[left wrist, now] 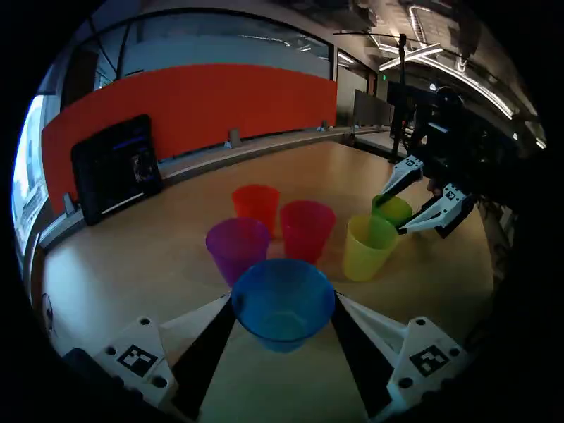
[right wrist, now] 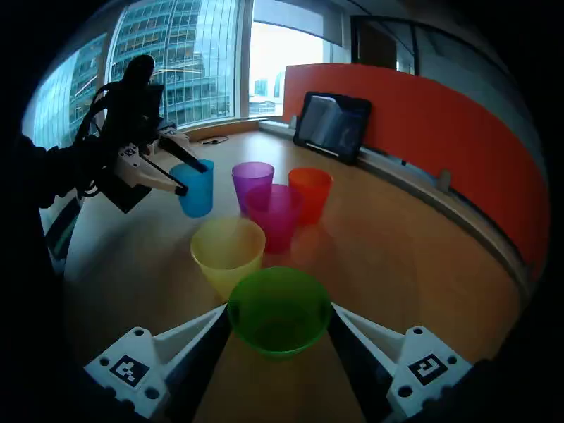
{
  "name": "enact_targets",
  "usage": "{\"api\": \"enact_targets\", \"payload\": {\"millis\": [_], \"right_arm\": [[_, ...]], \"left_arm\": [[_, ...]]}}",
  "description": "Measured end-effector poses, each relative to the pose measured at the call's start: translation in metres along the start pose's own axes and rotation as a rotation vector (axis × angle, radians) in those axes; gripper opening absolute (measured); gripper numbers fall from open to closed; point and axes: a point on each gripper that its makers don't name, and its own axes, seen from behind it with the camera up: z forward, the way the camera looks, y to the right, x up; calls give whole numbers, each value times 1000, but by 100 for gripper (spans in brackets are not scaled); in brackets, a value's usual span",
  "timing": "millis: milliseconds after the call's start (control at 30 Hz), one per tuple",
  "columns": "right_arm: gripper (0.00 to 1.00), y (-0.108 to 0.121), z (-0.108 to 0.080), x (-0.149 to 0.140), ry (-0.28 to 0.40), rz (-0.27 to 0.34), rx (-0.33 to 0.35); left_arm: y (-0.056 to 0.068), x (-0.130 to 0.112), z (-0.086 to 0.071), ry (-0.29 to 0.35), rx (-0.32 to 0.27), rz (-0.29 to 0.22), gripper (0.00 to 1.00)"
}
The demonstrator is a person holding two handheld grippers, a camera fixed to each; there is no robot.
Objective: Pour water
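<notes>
My left gripper (left wrist: 282,299) is shut on a blue cup (left wrist: 282,321), upright between its fingers. Ahead of it on the wooden table (left wrist: 141,268) stand a purple cup (left wrist: 237,250), an orange cup (left wrist: 256,204), a red cup (left wrist: 307,229) and a yellow cup (left wrist: 366,248). My right gripper (right wrist: 280,308) is shut on a green cup (right wrist: 280,328), also upright. In the right gripper view the left gripper (right wrist: 195,179) holds the blue cup (right wrist: 196,197) at the far left. In the left gripper view the right gripper (left wrist: 393,214) holds the green cup (left wrist: 393,209) at the right. Whether either cup holds water cannot be told.
A dark tablet (left wrist: 116,169) leans against the ledge at the table's back, below an orange wall panel (left wrist: 211,106). Large windows (right wrist: 176,63) lie behind the left gripper. A dark sleeve (right wrist: 49,169) reaches in from the left. Bare table (right wrist: 423,282) extends to the right of the cups.
</notes>
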Motion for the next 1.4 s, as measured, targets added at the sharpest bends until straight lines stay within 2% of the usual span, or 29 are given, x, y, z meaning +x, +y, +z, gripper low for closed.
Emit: {"api": "enact_targets", "payload": {"millis": [233, 567, 767, 967, 1400], "right_arm": [[92, -1, -12, 22, 60, 2, -18], [92, -7, -36, 71, 195, 4, -43], [92, -12, -51, 102, 285, -1, -54], [92, -16, -65, 129, 367, -8, -60], [92, -26, -86, 174, 483, -20, -57]], "left_arm": [[3, 22, -18, 65, 11, -9, 89], [8, 61, -49, 170, 51, 20, 89], [19, 83, -65, 230, 55, 28, 89], [36, 96, -74, 278, 43, 33, 89], [62, 129, -92, 390, 20, 54, 89]]}}
